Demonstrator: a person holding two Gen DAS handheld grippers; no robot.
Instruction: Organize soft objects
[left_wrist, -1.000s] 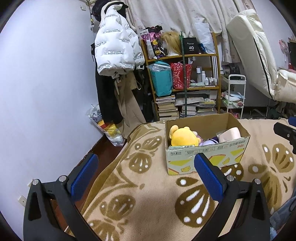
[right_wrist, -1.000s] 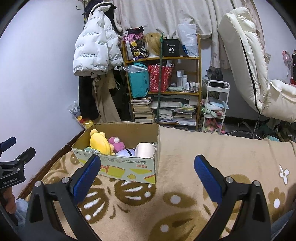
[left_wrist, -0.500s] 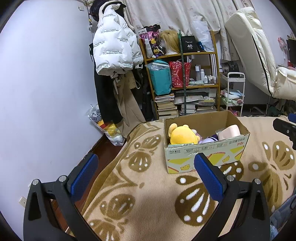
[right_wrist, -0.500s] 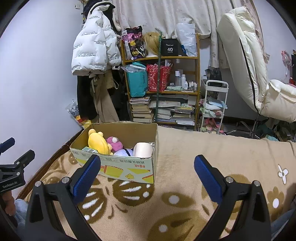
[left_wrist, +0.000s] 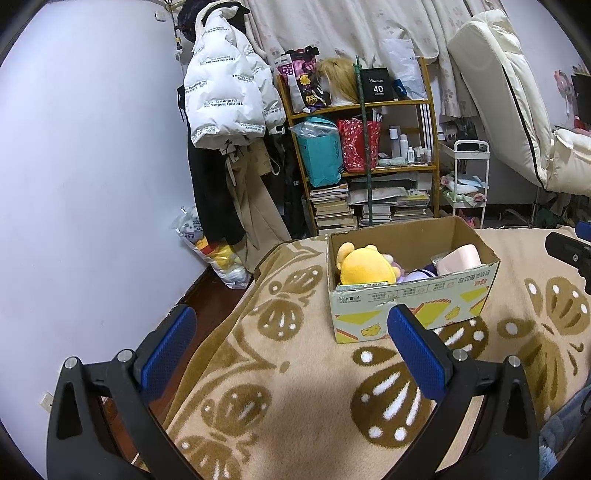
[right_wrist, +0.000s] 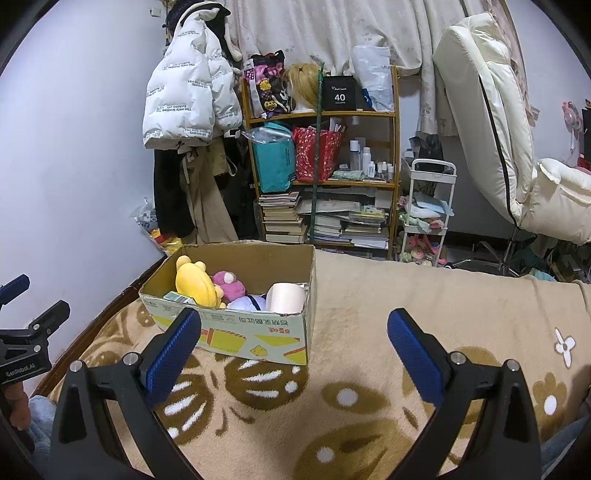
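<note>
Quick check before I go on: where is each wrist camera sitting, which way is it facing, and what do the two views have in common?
Left wrist: behind the open left gripper, low over the blanket, facing the cardboard box and shelf; the right gripper's tip shows at the right edge.
Right wrist: behind the open right gripper, box ahead on the left; the left gripper shows at the left edge.
Shared: box, yellow plush, shelf, white jacket.
</note>
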